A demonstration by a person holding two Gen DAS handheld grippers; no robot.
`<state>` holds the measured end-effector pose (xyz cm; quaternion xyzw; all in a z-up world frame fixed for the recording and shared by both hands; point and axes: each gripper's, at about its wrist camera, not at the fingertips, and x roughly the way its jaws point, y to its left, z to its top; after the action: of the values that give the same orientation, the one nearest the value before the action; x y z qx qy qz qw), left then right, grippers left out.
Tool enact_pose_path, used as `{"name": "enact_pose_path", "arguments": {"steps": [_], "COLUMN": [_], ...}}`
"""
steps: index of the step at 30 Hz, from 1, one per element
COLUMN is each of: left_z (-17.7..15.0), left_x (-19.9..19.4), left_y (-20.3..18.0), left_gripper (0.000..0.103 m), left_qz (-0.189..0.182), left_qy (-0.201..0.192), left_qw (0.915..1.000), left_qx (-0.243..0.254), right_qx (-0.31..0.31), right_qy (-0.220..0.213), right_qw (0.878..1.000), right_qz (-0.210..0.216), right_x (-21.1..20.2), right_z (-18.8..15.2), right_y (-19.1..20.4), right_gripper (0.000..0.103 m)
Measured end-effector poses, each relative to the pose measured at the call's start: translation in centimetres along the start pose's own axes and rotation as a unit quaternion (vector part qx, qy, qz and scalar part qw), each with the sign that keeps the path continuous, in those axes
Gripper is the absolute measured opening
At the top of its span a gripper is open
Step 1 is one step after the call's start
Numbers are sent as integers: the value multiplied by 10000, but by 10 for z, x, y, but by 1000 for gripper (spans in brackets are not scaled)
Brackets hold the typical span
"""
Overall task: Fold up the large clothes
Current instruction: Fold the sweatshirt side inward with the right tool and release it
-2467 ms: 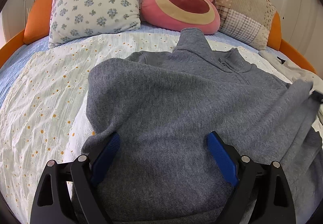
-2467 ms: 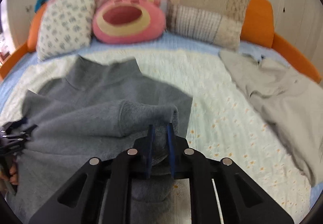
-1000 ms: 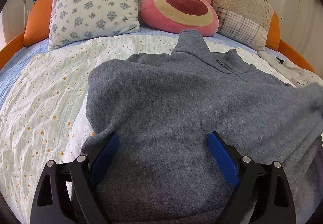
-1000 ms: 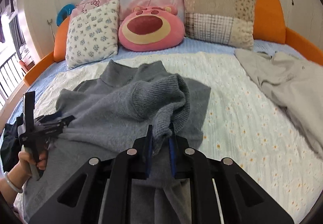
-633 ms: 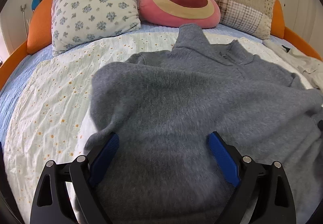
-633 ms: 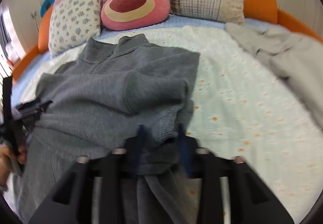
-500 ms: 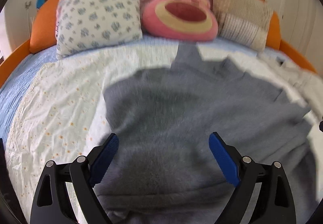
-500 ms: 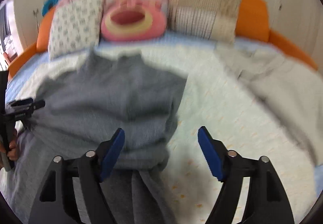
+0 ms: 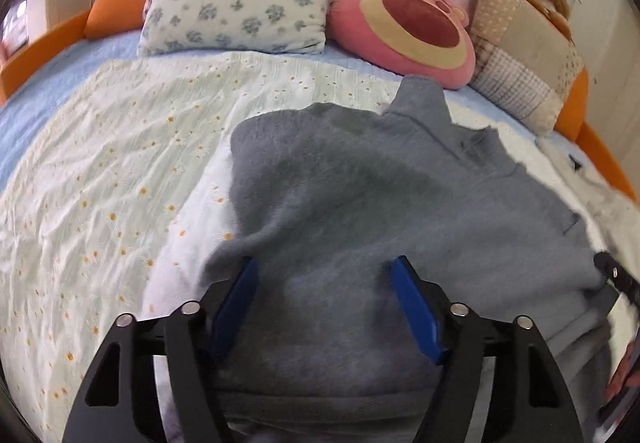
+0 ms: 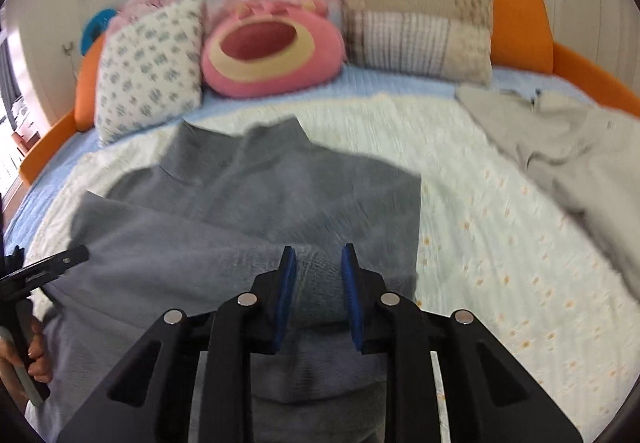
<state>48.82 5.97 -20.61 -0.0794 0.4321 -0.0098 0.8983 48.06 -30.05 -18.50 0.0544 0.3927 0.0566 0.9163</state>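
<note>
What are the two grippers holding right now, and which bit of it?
The right gripper, just closing, pinches a folded-over bunch of the grey sweater, likely its sleeve cuff. The left gripper, also closing, straddles the sweater near its hem, gripping nothing.

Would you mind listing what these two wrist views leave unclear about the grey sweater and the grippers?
- Grey sweater hem: left wrist view, cut off by the bottom edge behind the left gripper.
- Right gripper grip: right wrist view, motion blur; jaws just closing around a sweater fold, pad contact unclear.
- Pale garment: right wrist view, blurred, runs off the right edge.
</note>
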Motion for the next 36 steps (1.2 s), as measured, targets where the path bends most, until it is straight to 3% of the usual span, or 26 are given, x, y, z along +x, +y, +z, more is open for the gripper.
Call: {"name": "enact_pose_path", "arguments": {"steps": [3,6,10,14,16,18,19,22,27,30,32,35,36], "left_z": [-7,-4,-5,-8,-15,-27,-33,-47,-59,-61,-58,-56,-57], "left_x": [7,13,14,-21,-50,-81,-89,-84,-40,-34,-41,-83,-101], "left_y": [-4,5,-3,-4,-3,-6,-9,-15,7,7,2,11,13], "left_gripper": [74,77,79,80,92,92,92,92,88,92,89,89,91], "left_qz": [119,-100,104,-26,-235,-405,-463,-216,98,194,232,-88,-115], "left_qy": [-107,-57,-86,-102,-318,-522,-536,-297,387,348,435,381,339], "left_qw": [9983,9992,9984,9991,9984,9964,9955,9957,9983,9982,9974,9982,9979], "left_qx": [565,383,541,402,416,540,627,850,426,450,516,455,537], "right_qx": [-2,43,-102,-50,114,-19,-127,-428,-362,-329,-248,-273,-413], "right_qy": [122,137,131,79,-216,-434,-499,-457,124,497,482,434,429], "right_qw": [9999,9999,9997,9999,9995,9985,9980,9977,9989,9968,9974,9985,9982], "right_qz": [-41,-2,-151,-120,208,346,358,256,-274,-528,-481,-206,-50], "right_x": [24,30,29,1,-37,-69,-78,-90,-58,-31,-38,-74,-96], "right_z": [-10,-9,-9,-6,-11,-20,-24,-36,-53,-60,-58,-56,-58], "right_y": [-8,-8,-1,2,0,9,13,27,20,13,12,14,14], "right_gripper": [23,23,24,26,30,50,52,50,48,49,49,51,64]}}
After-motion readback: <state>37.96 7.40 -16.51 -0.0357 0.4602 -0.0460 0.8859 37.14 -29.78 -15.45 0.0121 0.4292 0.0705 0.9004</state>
